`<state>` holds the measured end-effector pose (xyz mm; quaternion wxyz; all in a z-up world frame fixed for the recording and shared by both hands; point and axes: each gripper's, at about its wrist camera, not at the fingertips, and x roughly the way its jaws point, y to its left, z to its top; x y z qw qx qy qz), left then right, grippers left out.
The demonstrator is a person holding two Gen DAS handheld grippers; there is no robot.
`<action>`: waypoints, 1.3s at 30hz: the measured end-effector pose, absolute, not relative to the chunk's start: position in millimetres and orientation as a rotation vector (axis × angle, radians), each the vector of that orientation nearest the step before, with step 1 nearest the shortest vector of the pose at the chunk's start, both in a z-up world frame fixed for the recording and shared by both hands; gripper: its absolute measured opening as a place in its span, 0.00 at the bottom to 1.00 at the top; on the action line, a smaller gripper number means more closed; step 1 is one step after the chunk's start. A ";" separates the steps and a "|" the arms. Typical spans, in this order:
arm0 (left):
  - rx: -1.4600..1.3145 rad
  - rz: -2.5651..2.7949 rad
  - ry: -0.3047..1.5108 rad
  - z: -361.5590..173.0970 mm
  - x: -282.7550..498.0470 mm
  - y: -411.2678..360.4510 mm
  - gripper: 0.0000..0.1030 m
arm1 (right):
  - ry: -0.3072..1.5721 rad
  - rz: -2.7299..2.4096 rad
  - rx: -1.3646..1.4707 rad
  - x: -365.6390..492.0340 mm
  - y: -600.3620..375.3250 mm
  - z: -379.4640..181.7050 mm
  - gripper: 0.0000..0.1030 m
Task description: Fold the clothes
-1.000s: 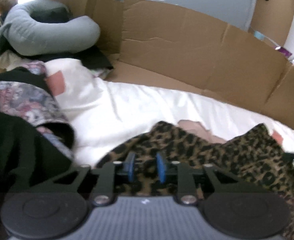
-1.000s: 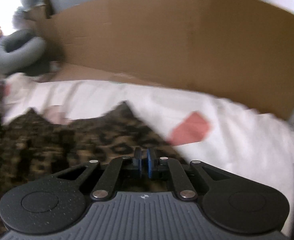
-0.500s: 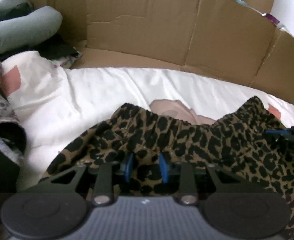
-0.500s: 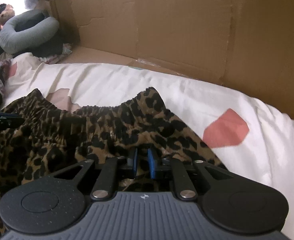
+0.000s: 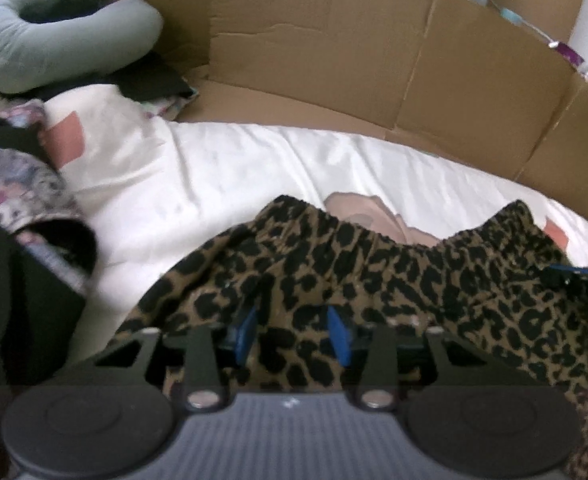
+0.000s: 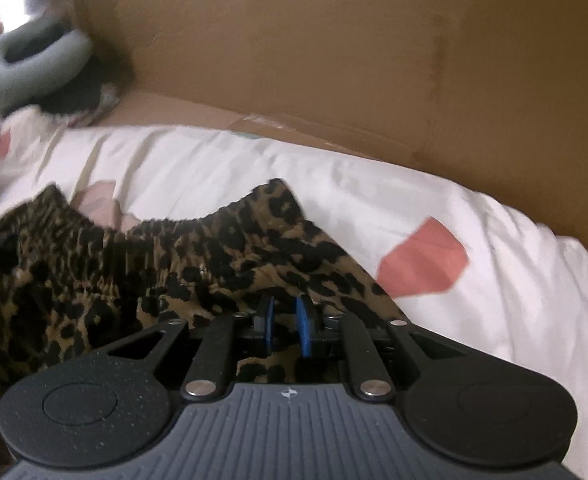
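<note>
A leopard-print garment (image 5: pixel 373 272) with an elastic waistband lies spread on the white sheet (image 5: pixel 234 168), waistband on the far side. My left gripper (image 5: pixel 292 316) hangs low over its left part. Its jaws are opening; the blue pads stand well apart, with cloth lying flat under the gap and not pinched. My right gripper (image 6: pixel 286 304) sits at the garment's (image 6: pixel 214 248) right edge with a narrow gap between its pads, pressing on nothing that I can see. The right gripper's finger (image 5: pixel 585 284) shows at the right rim of the left wrist view.
A tall cardboard wall (image 5: pixel 333 60) closes off the far side of the sheet. A grey U-shaped pillow (image 5: pixel 54 40) lies at the far left. Dark and floral clothes (image 5: pixel 18 184) are piled at the left. A pale pink cloth (image 5: pixel 365 216) peeks out beyond the waistband.
The left jaws have spread wider. The right jaws went from shut to a small gap. The garment has gone from bunched and lifted to lying flatter on the sheet.
</note>
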<state>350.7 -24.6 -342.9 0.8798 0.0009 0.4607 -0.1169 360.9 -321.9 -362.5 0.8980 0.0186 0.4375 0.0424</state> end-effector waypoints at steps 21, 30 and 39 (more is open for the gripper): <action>0.057 -0.288 0.989 -333.7 272.5 15.9 0.54 | 0.936 0.195 0.060 282.5 -312.0 -345.0 0.54; 0.119 -0.218 1.026 -359.4 275.0 26.9 0.53 | 0.965 0.125 0.036 261.3 -334.8 -361.6 0.54; 0.160 -0.118 1.042 -365.5 267.5 57.2 0.55 | 0.968 0.090 -0.009 251.8 -361.5 -373.6 0.57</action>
